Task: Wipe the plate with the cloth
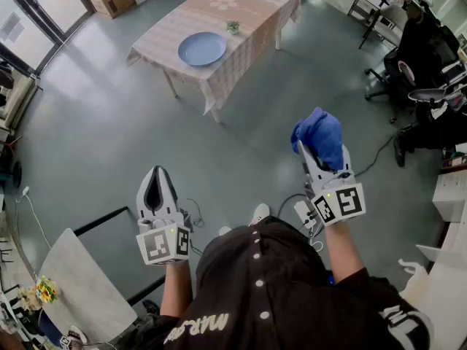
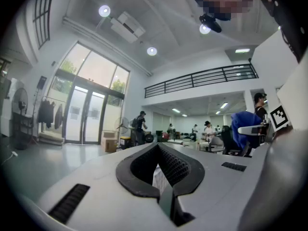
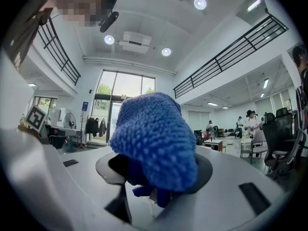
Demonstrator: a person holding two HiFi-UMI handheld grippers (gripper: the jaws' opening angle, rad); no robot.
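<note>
Your right gripper (image 1: pixel 316 152) has its fingers clamped on the bunched blue microfibre cloth (image 3: pixel 154 134). Your left gripper (image 1: pixel 156 175) has its fingers closed on nothing. The round pale-blue plate (image 1: pixel 202 48) lies on the checked tabletop (image 1: pixel 252 6), well ahead of both.

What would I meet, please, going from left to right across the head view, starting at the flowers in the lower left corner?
yellow flowers → left hand-held gripper → blue plate → small potted plant → blue cloth
</note>
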